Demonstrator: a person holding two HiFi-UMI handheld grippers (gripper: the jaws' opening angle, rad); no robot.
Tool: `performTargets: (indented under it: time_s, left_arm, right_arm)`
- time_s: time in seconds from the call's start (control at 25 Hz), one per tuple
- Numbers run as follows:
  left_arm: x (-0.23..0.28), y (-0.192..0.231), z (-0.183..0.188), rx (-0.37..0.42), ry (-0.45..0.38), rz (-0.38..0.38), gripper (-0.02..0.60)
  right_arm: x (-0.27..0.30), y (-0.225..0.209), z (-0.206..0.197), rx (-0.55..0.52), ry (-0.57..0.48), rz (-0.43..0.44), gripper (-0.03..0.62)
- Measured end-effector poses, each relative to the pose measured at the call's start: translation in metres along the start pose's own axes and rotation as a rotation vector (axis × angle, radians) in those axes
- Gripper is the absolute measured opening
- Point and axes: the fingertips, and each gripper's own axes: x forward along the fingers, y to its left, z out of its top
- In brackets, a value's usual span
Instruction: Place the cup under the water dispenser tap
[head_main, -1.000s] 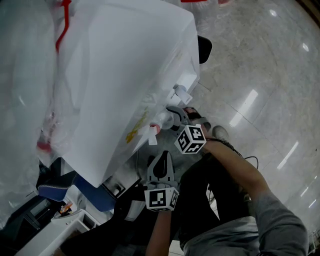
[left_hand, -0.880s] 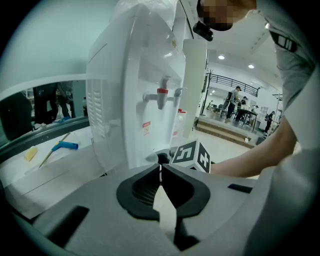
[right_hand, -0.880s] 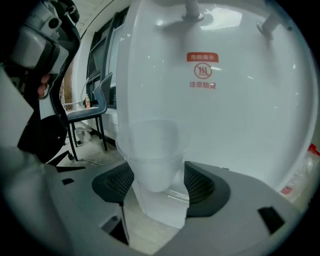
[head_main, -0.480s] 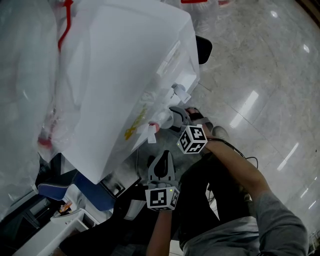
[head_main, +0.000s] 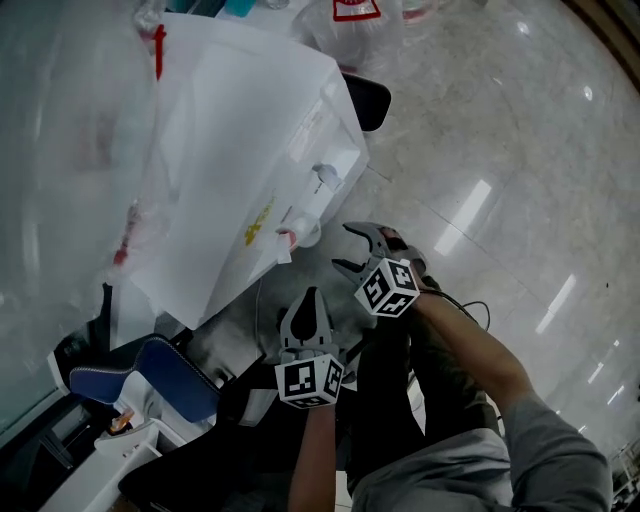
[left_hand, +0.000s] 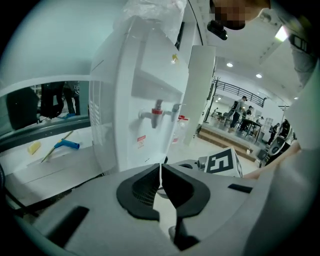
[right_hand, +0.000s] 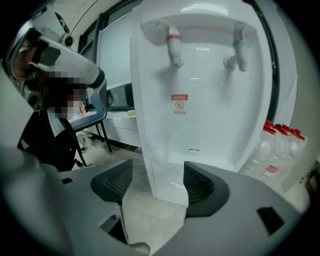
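The white water dispenser (head_main: 240, 150) fills the upper left of the head view. A pale translucent cup (head_main: 306, 233) stands under its red tap (head_main: 288, 238); the grey-blue tap (head_main: 322, 177) is beside it. In the right gripper view the cup (right_hand: 156, 152) is only a faint shape in the recess below the red tap (right_hand: 173, 47). My right gripper (head_main: 343, 250) (right_hand: 157, 182) hangs a little back from the cup. Its jaws have just been opening and nothing is between them. My left gripper (head_main: 308, 300) (left_hand: 161, 167) is lower and nearer to me, shut and empty.
A blue chair (head_main: 170, 375) stands at the lower left beside the dispenser. Large water bottles (right_hand: 272, 150) stand on the floor to the dispenser's right. A black object (head_main: 370, 100) sits behind it. Glossy tiled floor (head_main: 500, 150) spreads to the right.
My right gripper has let go of the cup, opened wide and drawn back from the taps. The cup stays under the red tap. My left gripper has risen a little.
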Motion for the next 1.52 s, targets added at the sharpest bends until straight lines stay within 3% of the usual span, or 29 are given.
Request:
performTargets:
  time_s: [0.16, 0.56, 1.04, 1.2, 1.52]
  left_arm:
    - [-0.008, -0.016, 0.021, -0.001, -0.012, -0.007, 0.018]
    - [-0.041, -0.078, 0.064, -0.016, -0.059, 0.01, 0.018]
    - [-0.12, -0.211, 0.123, 0.065, -0.154, -0.032, 0.018]
    - [-0.154, -0.247, 0.157, 0.117, -0.227, -0.05, 0.018]
    - [-0.211, -0.288, 0.211, 0.196, -0.351, -0.038, 0.018]
  right_arm:
    - [-0.048, -0.005, 0.018, 0.107, -0.039, -0.031, 0.248]
    - [-0.172, -0.008, 0.058, 0.211, -0.141, -0.061, 0.079]
    - [-0.345, 0.001, 0.112, 0.259, -0.271, -0.053, 0.034]
    - [-0.402, 0.001, 0.145, 0.284, -0.354, -0.064, 0.025]
    - [-0.479, 0.008, 0.204, 0.234, -0.49, -0.063, 0.011]
